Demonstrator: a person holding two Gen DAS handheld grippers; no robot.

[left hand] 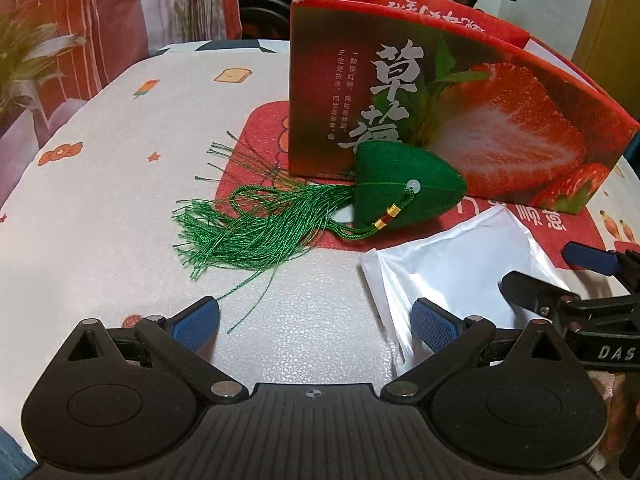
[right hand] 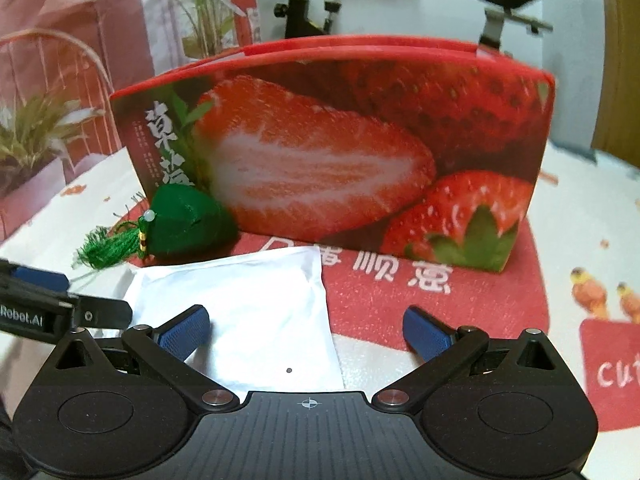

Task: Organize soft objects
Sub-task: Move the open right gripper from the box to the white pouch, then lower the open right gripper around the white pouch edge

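A green fabric sachet shaped like a pyramid dumpling (left hand: 404, 184), fitted with a white bead, a gold-and-red band and a long green thread tassel (left hand: 248, 232), lies on the table covered by a white cloth printed with small cartoon motifs (left hand: 100, 208). The sachet rests against the front face of a tall red cardboard box printed with strawberries (left hand: 472, 120), near that box's left corner; the tassel fans out to the left, away from the box. The box stands on a red mat with white lettering (right hand: 400, 276). A flat white plastic pouch (right hand: 244, 308) lies just in front of the sachet, partly on the mat and partly on the cloth. The left gripper (left hand: 316, 320) hovers low above the cloth with its blue-padded fingers spread wide — nothing between them — and its right finger overlaps the pouch's left edge in the view. The right gripper (right hand: 306, 330) is likewise spread wide and empty, positioned over the near part of the pouch, facing the box.
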